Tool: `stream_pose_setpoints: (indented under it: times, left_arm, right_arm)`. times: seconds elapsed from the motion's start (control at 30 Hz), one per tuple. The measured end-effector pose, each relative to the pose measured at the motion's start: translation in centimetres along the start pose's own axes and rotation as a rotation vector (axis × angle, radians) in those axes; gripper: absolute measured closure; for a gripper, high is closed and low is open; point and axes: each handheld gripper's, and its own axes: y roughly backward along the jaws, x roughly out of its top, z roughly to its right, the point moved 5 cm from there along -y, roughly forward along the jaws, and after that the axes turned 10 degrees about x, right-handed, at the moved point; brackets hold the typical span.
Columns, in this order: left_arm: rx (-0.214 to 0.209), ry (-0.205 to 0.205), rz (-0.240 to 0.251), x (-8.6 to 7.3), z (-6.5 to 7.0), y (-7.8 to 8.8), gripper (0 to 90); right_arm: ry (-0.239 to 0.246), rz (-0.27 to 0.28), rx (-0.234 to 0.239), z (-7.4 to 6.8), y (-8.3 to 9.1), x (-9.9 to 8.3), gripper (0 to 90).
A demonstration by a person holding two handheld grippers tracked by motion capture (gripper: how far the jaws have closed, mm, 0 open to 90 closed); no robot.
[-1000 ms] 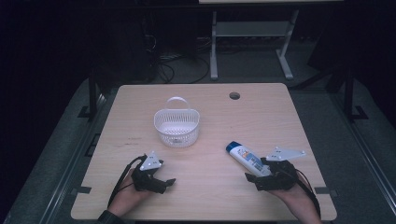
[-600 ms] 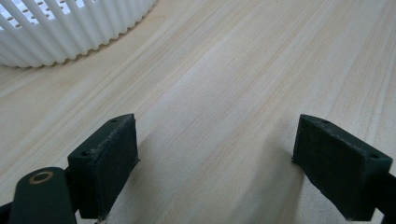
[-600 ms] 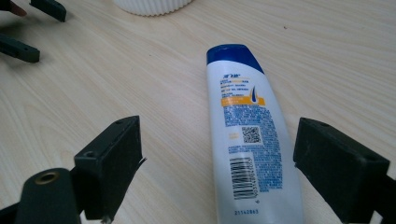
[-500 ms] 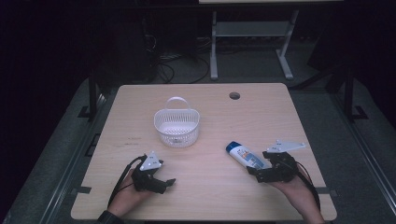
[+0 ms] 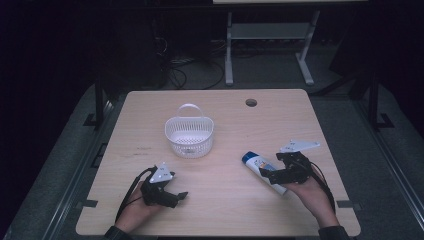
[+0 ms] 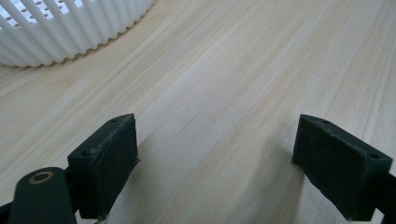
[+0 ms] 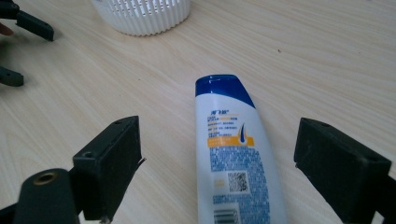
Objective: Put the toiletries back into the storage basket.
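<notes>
A white shampoo bottle point(image 5: 256, 164) with a blue cap lies flat on the wooden table point(image 5: 225, 210), right of centre. My right gripper point(image 5: 271, 175) is low over its lower end. In the right gripper view the bottle point(image 7: 233, 154) lies lengthwise between the jaws, cap pointing away, and the right gripper point(image 7: 222, 140) is open around it without touching. My left gripper point(image 5: 177, 197) rests near the front left of the table. It is open point(image 6: 215, 140) with bare wood between its pads.
A white slatted basket point(image 5: 189, 136) with a handle stands empty at the table's middle, ahead of both grippers; its wall point(image 6: 70, 28) is close to the left gripper. A cable hole point(image 5: 251, 102) sits near the far edge. A metal stand point(image 5: 265, 45) is behind the table.
My right gripper has crept slightly forward along the bottle. The bottle, the basket and the left gripper have stayed where they were.
</notes>
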Motion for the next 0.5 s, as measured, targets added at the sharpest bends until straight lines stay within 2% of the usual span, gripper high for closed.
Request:
stream_pose_setpoints:
  times: [0.5]
  left_arm:
    - [0.000, -0.013, -0.006, 0.0, -0.1, 0.1, 12.9]
  right_arm:
    - [-0.006, -0.040, -0.030, 1.5, -1.6, 1.2, 14.1]
